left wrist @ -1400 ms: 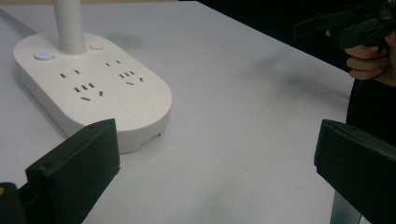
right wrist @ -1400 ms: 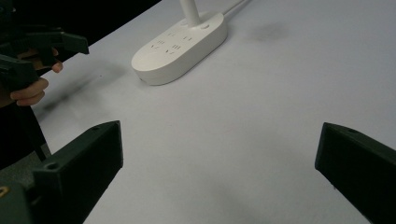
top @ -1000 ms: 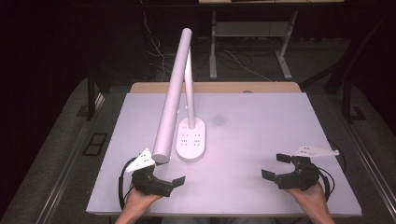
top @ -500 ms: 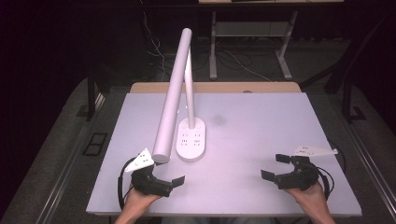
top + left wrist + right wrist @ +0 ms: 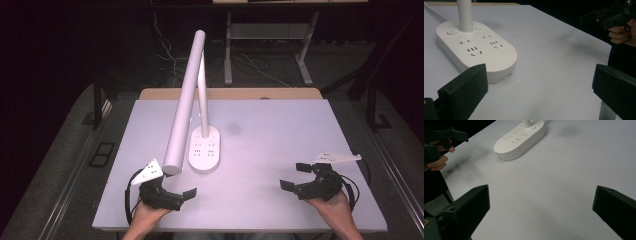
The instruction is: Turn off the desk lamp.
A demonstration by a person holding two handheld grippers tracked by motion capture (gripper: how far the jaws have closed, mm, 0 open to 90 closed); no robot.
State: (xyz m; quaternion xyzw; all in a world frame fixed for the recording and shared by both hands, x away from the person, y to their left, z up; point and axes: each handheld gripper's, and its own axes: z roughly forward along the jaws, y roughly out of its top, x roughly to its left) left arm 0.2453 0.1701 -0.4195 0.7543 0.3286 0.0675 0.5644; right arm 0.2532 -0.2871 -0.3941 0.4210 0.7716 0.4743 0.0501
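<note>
A white desk lamp stands left of the table's middle; its oval base [image 5: 205, 150] has socket outlets and its long tube head [image 5: 186, 105] slants down toward the front. My left gripper [image 5: 177, 192] rests at the front left, just in front of the tube's lower end, open and holding nothing. My right gripper [image 5: 294, 176] sits at the front right, also open and holding nothing. In the left gripper view the lamp base [image 5: 476, 50] lies ahead on the left, beyond the wide-apart jaws. In the right gripper view the lamp base [image 5: 520, 136] is far ahead.
The white table [image 5: 280, 135] has a wooden strip along its far edge. Dark floor with cables and desk legs lies beyond. In the left gripper view the other hand's gripper [image 5: 609, 15] shows at top right; the right gripper view has the left one [image 5: 444, 135] at top left.
</note>
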